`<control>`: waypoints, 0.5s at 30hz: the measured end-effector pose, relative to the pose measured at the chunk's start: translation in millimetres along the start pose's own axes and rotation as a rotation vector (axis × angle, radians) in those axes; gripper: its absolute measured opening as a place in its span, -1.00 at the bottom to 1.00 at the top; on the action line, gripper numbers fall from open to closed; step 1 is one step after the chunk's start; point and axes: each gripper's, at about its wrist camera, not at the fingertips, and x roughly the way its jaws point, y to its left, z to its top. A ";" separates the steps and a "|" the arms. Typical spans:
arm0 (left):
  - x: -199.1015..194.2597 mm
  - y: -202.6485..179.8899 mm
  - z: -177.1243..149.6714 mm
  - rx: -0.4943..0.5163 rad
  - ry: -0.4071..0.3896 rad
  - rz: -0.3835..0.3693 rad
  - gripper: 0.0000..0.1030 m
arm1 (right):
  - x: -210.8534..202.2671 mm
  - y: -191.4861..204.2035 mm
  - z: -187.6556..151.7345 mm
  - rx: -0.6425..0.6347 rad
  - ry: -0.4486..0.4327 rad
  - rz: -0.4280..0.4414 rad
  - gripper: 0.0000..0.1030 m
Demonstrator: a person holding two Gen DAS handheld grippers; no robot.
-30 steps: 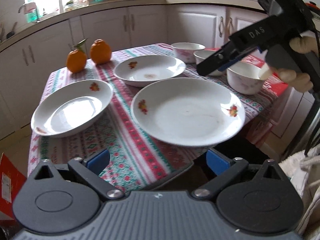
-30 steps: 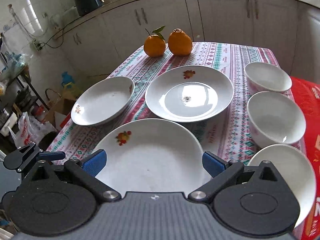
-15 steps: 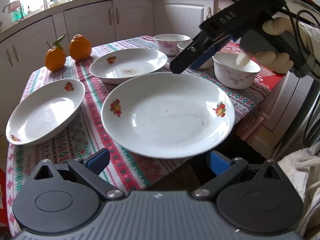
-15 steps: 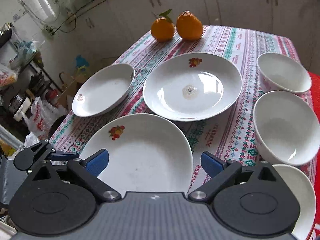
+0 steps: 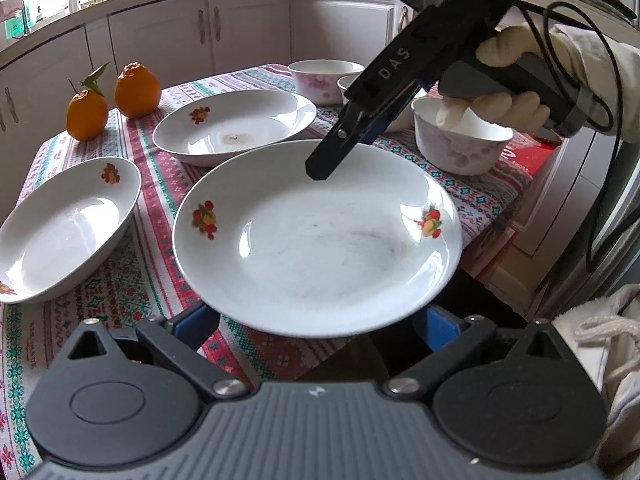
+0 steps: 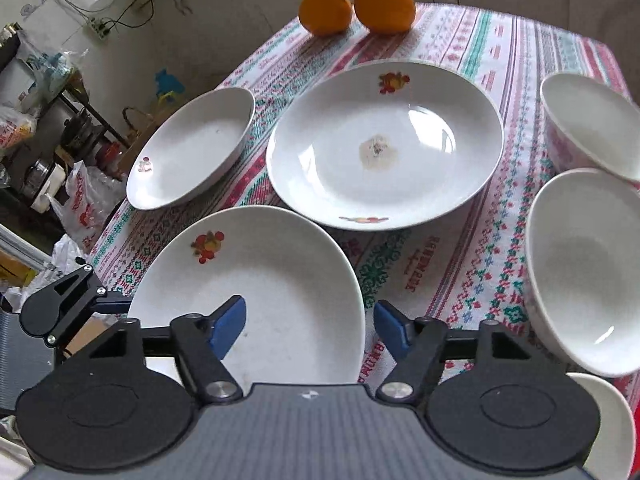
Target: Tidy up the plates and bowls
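- The near plate (image 5: 316, 240), white with small fruit prints, sits at the front edge of the counter (image 5: 136, 280), its near rim overhanging the patterned cloth.
- The right gripper (image 6: 310, 322) hangs over that plate's right rim: one blue pad lies above the white inside, the other off the rim above the cloth, so the edge runs between them. Its jaws have just been closing to a middling gap and neither pad appears to press on the china yet.
- From the left wrist view the same right gripper (image 5: 320, 170) slants down from the upper right, tip low over the plate's far side, a gloved hand (image 5: 508, 80) on its handle.
- The left gripper (image 5: 316, 320) waits at the plate's near rim, jaws spread wide, the rim hiding both blue pads in part; whether they touch cannot be told.
- Both grippers are near this plate; the right one looks better placed to pinch the rim.
- Beyond lie the middle plate (image 6: 384, 144), the left plate (image 6: 192, 156), three bowls (image 6: 592, 268) along the right, and two oranges (image 6: 356, 8) at the far end.
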 end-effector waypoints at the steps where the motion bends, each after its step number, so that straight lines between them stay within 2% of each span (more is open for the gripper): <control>1: 0.2 0.4 0.0 0.000 -0.002 -0.005 0.97 | 1.7 -1.1 2.2 0.006 0.012 0.009 0.37; 9: 1.3 1.5 0.7 -0.001 0.003 -0.013 0.97 | 8.2 -11.8 15.1 0.050 0.081 0.103 0.33; 15: 1.4 1.5 0.9 -0.001 0.003 -0.018 0.97 | 13.2 -13.6 20.1 0.048 0.112 0.127 0.32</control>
